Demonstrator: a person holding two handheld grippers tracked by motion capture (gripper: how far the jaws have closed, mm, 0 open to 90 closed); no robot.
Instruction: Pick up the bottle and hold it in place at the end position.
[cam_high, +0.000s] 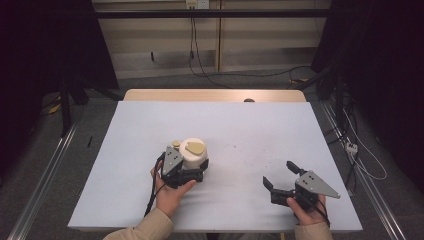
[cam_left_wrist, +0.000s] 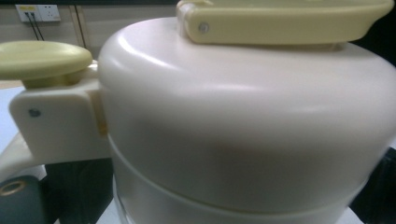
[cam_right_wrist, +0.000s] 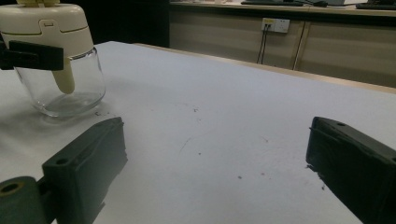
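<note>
A person seated at a white-covered tabletop (cam_high: 240, 130) holds the left gripper (cam_high: 192, 167) around a cream-lidded glass jar (cam_high: 192, 152), its jaws set either side of the vessel just below the lid; from the right gripper view one black jaw lies against the jar where lid meets glass, so the jaws appear closed on it. Seen between those jaws in the left gripper view, the lid (cam_left_wrist: 243, 116) bulks large, with a yellowish flat lever (cam_left_wrist: 285, 18) on top and a round yellowish button (cam_left_wrist: 42, 58) on a hinge bracket at its side.

The right gripper (cam_high: 280, 177) rests low over the bare tabletop, its jaws spread wide and holding nothing; the jar stands well apart from them, off beyond the jaw at the left of the right gripper view.

The jar's clear lower body (cam_right_wrist: 65, 88) looks rigid, smooth and breakable, with a cream piece hanging inside and no visible contents, so it should be fairly light. Glass is likely to slip under a squeeze; the plastic lid band, where the left jaws sit, seems the safer hold. The lever and button look like moving parts, best left unpinched.
</note>
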